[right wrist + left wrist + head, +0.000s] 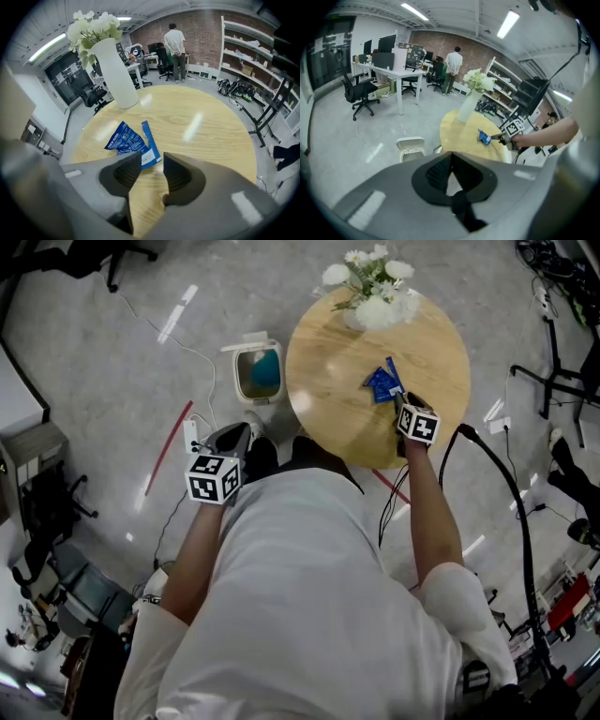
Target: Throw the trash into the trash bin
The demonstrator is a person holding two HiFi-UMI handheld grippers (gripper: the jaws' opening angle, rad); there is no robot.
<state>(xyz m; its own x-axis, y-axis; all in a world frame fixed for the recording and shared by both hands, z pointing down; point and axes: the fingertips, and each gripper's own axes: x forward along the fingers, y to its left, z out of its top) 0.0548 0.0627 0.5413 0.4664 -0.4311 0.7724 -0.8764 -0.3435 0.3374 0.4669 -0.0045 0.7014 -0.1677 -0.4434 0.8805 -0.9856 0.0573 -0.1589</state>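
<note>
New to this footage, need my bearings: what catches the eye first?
A crumpled blue wrapper lies on the round wooden table, just ahead of the right gripper, whose jaws stand apart. White flowers stand at the table's far edge, and an open trash bin sits on the floor beside it.

The round desk [337, 371] fills the upper middle of the head view. A vase of flowers [375, 298] stands at its top edge. The wrapper [382, 383] lies on the desk below the vase, right of centre. The right tongs [403, 405] sit just below the wrapper, over the desk (in the right gripper view the wrapper's near end lies at the mouth of the gap between their tips). The trash bin [246, 348] stands on the floor just left of the desk. The left tongs [234, 435] hang below the bin, off the desk.
</note>
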